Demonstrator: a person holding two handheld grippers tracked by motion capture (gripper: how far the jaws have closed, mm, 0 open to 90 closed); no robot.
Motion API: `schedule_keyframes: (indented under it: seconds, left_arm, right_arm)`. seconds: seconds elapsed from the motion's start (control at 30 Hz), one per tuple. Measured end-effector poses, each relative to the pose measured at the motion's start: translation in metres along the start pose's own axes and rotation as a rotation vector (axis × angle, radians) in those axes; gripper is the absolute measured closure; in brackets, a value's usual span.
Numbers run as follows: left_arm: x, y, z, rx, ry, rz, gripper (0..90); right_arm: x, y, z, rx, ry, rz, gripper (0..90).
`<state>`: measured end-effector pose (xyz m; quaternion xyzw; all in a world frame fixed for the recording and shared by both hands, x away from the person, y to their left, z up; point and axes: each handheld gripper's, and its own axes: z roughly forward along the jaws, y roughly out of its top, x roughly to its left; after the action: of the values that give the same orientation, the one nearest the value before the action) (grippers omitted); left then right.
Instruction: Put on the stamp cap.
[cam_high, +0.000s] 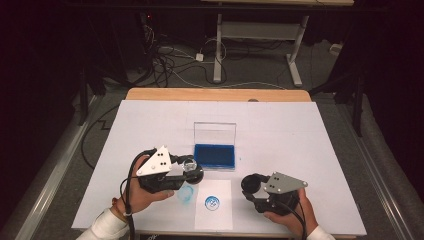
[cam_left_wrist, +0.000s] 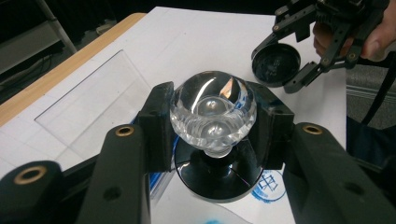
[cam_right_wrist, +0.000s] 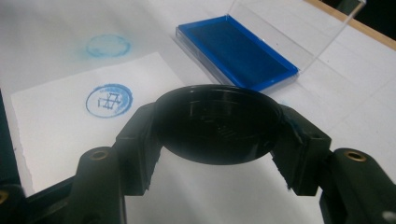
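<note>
Near the worktop's front edge, left of centre: left gripper clamped on the clear faceted knob of a stamp, over a paper slip bearing a blue print. Behind these, toward mid-table: open blue ink pad. Front right: right gripper clamped on a round black cap.

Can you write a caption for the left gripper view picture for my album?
Left gripper clamps a clear crystal-knobbed stamp above a blue printed mark; beyond, the right gripper holds its black cap.
</note>
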<state>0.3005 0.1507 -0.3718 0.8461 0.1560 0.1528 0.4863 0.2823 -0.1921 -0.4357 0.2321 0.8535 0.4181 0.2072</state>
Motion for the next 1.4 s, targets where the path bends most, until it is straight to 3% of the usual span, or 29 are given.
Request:
schedule_keyframes:
  seconds: [0.27, 0.37, 0.77, 0.97, 1.4]
  left_arm:
    - [-0.006, 0.009, 0.016, -0.011, -0.037, 0.01, 54.4]
    - [-0.008, 0.011, 0.023, -0.021, -0.058, -0.005, 54.4]
    - [-0.011, 0.018, 0.049, -0.069, -0.09, -0.035, 54.4]
    - [-0.008, 0.017, 0.057, -0.102, -0.131, -0.07, 54.4]
    - [-0.007, 0.011, 0.057, -0.121, -0.159, -0.089, 54.4]
  right_arm:
    - [0.009, 0.018, 0.019, -0.014, 0.044, -0.024, 38.7]
    - [0.015, 0.025, 0.027, -0.019, 0.064, -0.041, 38.7]
    - [0.028, 0.045, 0.044, -0.074, 0.155, -0.004, 38.6]
    - [0.027, 0.045, 0.045, -0.078, 0.161, 0.021, 38.7]
    - [0.024, 0.043, 0.044, -0.092, 0.128, 0.042, 38.7]
